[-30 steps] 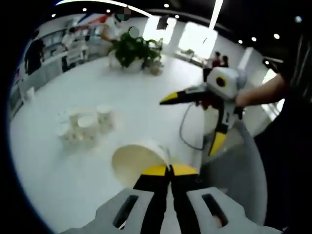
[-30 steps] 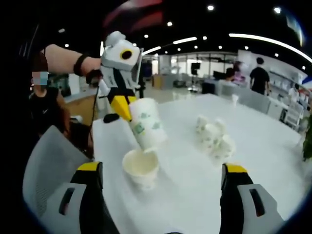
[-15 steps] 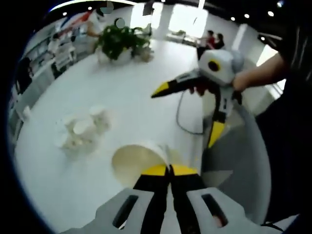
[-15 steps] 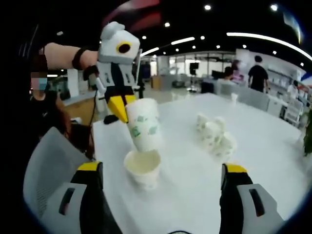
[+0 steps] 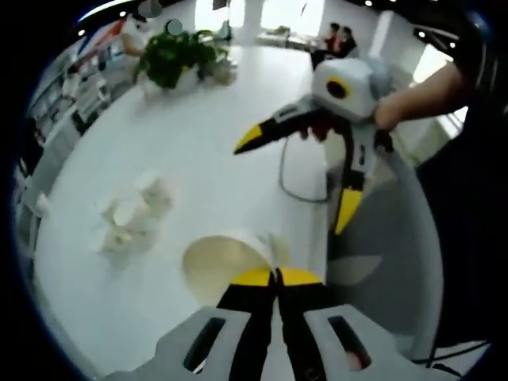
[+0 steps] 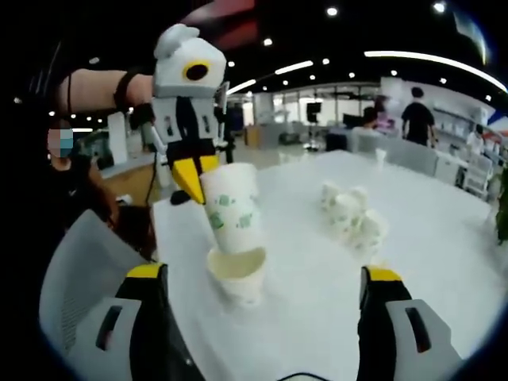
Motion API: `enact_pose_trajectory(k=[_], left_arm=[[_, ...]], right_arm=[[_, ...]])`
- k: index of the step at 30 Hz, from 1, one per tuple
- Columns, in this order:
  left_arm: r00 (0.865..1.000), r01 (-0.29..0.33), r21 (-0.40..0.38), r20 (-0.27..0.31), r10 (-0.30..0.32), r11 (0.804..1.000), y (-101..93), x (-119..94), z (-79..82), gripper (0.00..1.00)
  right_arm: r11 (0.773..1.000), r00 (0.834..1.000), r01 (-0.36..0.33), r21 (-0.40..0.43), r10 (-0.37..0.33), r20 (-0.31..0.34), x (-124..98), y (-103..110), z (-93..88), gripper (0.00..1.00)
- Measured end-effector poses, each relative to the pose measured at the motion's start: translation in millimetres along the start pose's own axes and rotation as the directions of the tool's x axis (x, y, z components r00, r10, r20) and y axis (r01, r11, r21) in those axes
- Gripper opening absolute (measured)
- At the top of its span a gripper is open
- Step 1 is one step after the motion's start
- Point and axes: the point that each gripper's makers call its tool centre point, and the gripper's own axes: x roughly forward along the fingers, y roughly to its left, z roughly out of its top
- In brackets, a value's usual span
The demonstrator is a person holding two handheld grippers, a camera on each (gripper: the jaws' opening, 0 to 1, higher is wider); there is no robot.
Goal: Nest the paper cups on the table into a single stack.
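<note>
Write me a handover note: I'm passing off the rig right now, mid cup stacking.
Left tongs: shut on the rim of a printed cup, upright, its base just entering the plain cup standing on the table.
Right tongs: open, empty, near the plain cup.
Done: first nest nearly seated.
Left: lower and release; then add the loose cups clustered farther back.

White paper cup with green marks (image 6: 232,208), upright, held by its rim, bottom dipping into a plain cup (image 6: 238,276) standing on the white table (image 6: 429,262). More small white cups (image 6: 353,216) huddled together farther off.
</note>
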Motion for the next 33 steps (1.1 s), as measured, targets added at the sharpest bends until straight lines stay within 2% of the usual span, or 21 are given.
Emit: enact_pose_trajectory(k=[9, 33], left_arm=[[0.998, -0.005, 0.046, -0.07, 0.008, 0.999, -0.3, 6, -9.0, 0.0], [0.987, 0.024, 0.108, -0.163, -0.006, 0.994, -5.9, 26, -16.0, 0.0]], right_arm=[[1.0, 1.0, 0.0, 0.011, 0.0, 0.007, -3, 1, -2.4, 0.98], [0.999, 1.0, -0.008, 0.043, 0.007, 0.015, -8, 7, -11.1, 0.97]])
